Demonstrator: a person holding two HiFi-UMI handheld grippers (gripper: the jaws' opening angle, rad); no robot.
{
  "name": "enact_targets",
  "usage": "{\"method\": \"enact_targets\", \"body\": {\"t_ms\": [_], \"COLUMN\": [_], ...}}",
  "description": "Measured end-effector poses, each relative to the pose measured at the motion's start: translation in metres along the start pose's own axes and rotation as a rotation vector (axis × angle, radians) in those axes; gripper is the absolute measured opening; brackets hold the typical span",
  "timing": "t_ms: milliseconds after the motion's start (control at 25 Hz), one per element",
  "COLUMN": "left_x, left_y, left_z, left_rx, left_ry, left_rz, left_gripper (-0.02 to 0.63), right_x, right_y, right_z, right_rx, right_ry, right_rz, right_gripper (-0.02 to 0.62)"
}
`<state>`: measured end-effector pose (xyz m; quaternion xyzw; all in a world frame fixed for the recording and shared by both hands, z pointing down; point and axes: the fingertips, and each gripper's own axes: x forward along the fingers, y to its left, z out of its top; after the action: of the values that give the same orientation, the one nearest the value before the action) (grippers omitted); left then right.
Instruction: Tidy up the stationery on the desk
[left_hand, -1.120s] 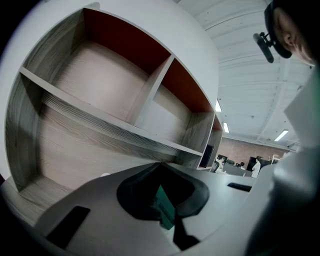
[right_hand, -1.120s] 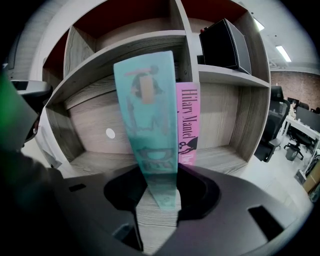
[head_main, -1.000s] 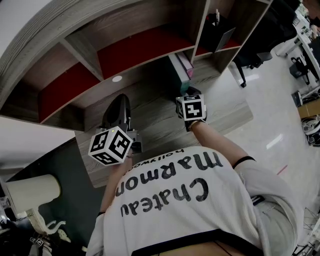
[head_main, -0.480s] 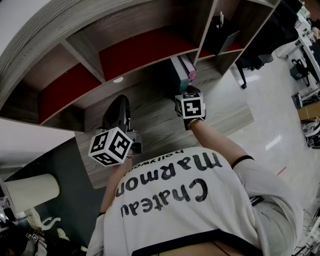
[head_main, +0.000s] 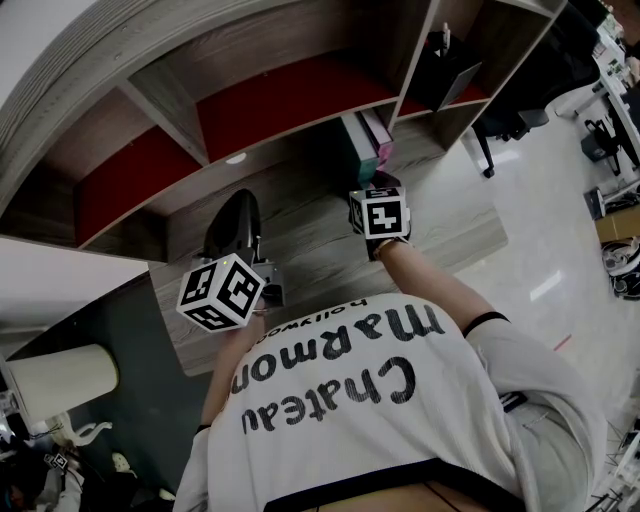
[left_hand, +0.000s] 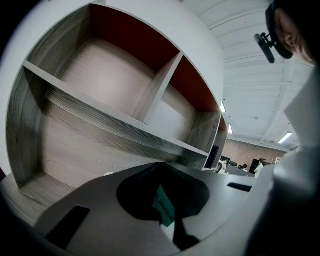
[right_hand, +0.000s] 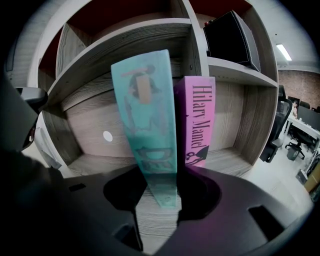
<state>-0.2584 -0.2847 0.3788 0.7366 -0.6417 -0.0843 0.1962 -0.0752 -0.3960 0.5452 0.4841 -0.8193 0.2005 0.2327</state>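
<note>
A teal book (right_hand: 147, 130) stands tilted in the lower shelf bay, its top leaning left. A pink book (right_hand: 200, 122) stands upright at its right. My right gripper (right_hand: 161, 202) is shut on the teal book's lower end, with a dark jaw along each side. From the head view, that gripper (head_main: 379, 192) sits on the desk just in front of the two books (head_main: 362, 145). My left gripper (head_main: 237, 232) hovers over the left of the desk, away from the books. Its own grey housing (left_hand: 100, 220) hides the jaws; only a teal sliver shows through the opening.
The wooden desk (head_main: 330, 255) runs under a shelf unit with red-backed bays (head_main: 280, 95). A black box (right_hand: 232, 40) fills the upper right bay. A white round disc (right_hand: 107, 135) marks the back panel. An office chair (head_main: 505, 122) stands to the right on the floor.
</note>
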Motion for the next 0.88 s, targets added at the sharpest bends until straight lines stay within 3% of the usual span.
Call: {"method": "enact_targets", "body": {"t_ms": [520,880], "left_x": [-0.0006,-0.0031], "left_y": [-0.0014,-0.0029], "left_z": [0.0003,0.0003], "left_rx": [-0.002,-0.004], "left_ry": [-0.008,-0.008], "left_rz": [0.004,0.002], "left_gripper": [0.017,0.017], "right_x": [0.0000,-0.0020], "right_y": [-0.0030,-0.0017], "right_z": [-0.0028,-0.0024], "right_rx": [-0.045,-0.017], "right_ry": [0.019,0.012], "right_rz": [0.005,0.012], "right_gripper": [0.186,0.190]}}
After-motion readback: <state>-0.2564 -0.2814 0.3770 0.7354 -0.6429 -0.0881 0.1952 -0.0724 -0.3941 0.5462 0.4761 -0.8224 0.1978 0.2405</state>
